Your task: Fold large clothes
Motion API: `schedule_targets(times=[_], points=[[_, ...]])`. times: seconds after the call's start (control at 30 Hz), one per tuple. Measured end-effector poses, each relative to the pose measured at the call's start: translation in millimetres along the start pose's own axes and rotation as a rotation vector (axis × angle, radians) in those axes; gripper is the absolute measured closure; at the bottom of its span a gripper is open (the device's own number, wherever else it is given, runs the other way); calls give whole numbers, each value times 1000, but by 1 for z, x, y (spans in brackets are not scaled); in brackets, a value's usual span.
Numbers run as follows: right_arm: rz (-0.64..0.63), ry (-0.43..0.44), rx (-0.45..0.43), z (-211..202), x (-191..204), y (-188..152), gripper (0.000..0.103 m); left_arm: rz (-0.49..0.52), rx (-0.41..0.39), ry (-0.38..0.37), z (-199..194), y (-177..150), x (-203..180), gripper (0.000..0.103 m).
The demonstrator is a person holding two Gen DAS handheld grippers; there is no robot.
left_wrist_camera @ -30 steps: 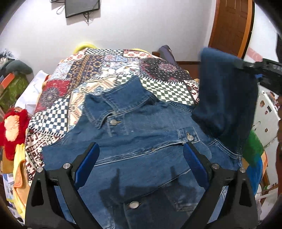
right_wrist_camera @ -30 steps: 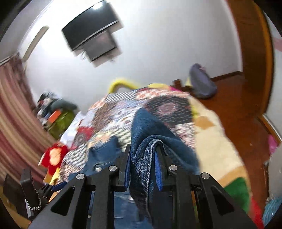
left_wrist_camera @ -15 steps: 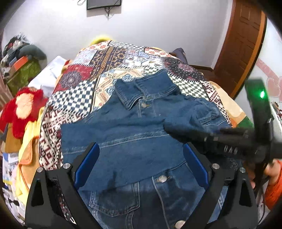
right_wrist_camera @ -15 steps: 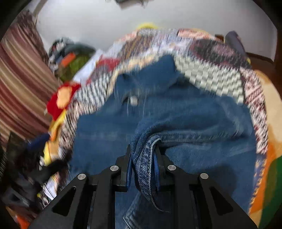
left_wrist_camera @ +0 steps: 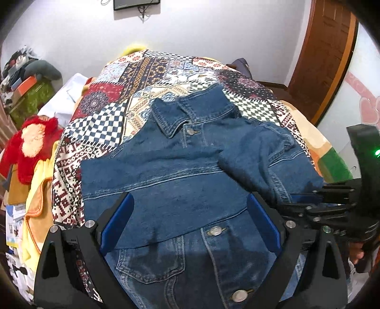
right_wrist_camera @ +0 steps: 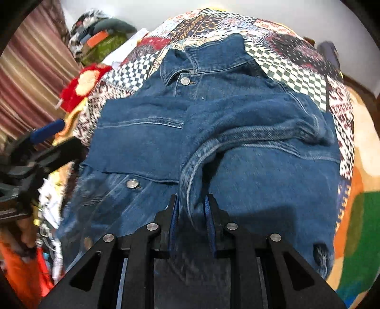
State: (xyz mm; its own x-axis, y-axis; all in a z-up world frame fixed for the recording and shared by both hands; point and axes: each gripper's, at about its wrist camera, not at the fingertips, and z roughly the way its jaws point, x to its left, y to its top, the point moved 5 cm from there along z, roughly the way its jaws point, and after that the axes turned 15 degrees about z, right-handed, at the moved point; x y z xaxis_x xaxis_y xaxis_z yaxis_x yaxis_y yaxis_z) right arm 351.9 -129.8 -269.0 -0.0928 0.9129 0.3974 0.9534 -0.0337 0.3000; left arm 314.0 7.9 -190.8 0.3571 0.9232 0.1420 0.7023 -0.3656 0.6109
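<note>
The right hand-held gripper (right_wrist_camera: 191, 214) is pinching the denim jacket's (left_wrist_camera: 180, 171) sleeve cuff (right_wrist_camera: 187, 180) while the left hand-held gripper (left_wrist_camera: 190, 218) is hovering wide apart over the bed (left_wrist_camera: 147, 78).

Bed with patchwork quilt (left_wrist_camera: 152, 78) fills the middle, white wall (left_wrist_camera: 213, 31) behind it with a dark wall-mounted screen (left_wrist_camera: 135, 3) at top. Brown wooden door (left_wrist_camera: 325, 54) far right; striped curtain (right_wrist_camera: 26, 78) on the left. Left of the bed: red plush toy (left_wrist_camera: 33, 147), green box (left_wrist_camera: 30, 97) under piled clutter.
</note>
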Motion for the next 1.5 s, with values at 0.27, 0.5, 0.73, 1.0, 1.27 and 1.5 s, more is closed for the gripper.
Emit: schedule_targets(times=[0.27, 0.5, 0.73, 1.0, 1.27, 1.5], points=[[70, -19, -186, -74, -49, 19, 85, 112, 1, -4, 12, 36, -36, 7], [101, -148, -274, -98, -105, 34, 85, 288, 69, 1, 60, 70, -88, 7], [187, -122, -224, -79, -144, 37, 85, 429, 158, -100, 112, 90, -142, 7], [205, -107, -117, -34, -156, 29, 85, 438, 258, -206, 166, 103, -157, 15], [172, -129, -86, -15, -156, 26, 85, 395, 195, -267, 168, 113, -151, 82], [157, -148, -95, -19, -152, 35, 85, 281, 12, -263, 109, 149, -98, 92]])
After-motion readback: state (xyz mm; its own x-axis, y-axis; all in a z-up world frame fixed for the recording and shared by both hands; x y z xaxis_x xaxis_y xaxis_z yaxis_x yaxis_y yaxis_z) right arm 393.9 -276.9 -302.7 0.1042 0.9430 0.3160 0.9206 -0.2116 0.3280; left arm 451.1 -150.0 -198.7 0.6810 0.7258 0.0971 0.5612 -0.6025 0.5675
